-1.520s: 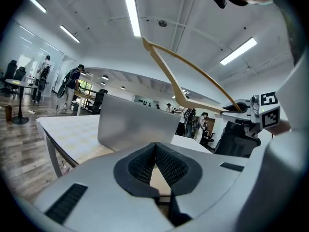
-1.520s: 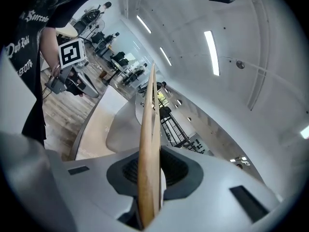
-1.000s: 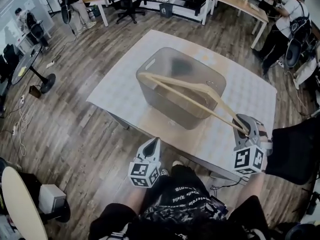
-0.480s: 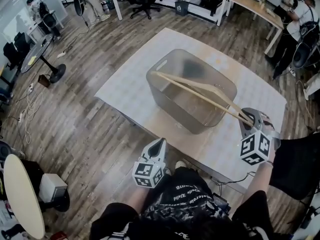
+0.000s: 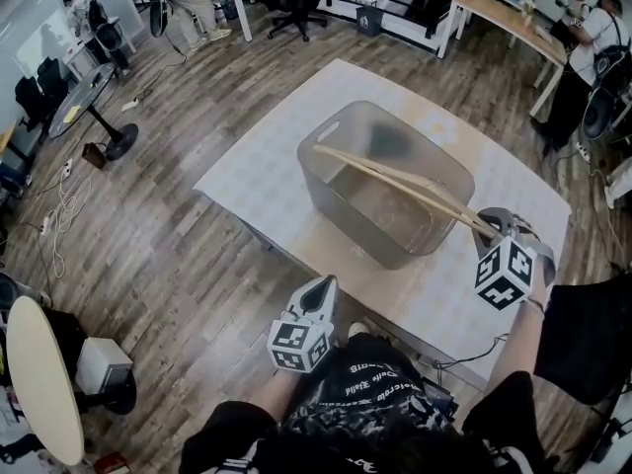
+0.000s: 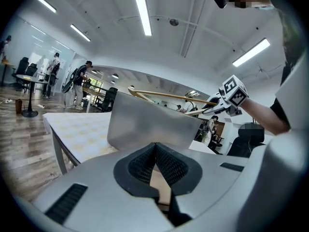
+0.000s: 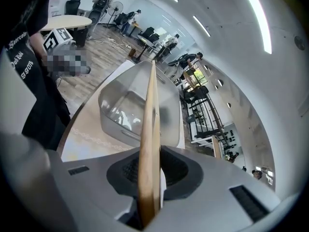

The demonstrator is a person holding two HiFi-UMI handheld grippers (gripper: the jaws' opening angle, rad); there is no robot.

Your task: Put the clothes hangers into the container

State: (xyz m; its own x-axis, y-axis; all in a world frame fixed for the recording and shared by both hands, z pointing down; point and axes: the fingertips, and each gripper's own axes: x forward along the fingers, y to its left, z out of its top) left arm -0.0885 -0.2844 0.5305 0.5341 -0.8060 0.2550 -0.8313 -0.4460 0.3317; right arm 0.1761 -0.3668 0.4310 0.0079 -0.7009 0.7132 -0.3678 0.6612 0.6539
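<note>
Sinking lower, my right gripper [image 5: 491,229] is clamping the wooden hanger [image 5: 395,178], tipping it into the container [image 5: 341,203]; my left gripper [image 5: 321,290] is idling closed, empty.

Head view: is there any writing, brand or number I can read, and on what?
Black shirt: white lettering, too blurred to read.
Cubes on the left gripper and right gripper: black-and-white square patterns, no words.
Container and wooden hanger: no label seen.
</note>
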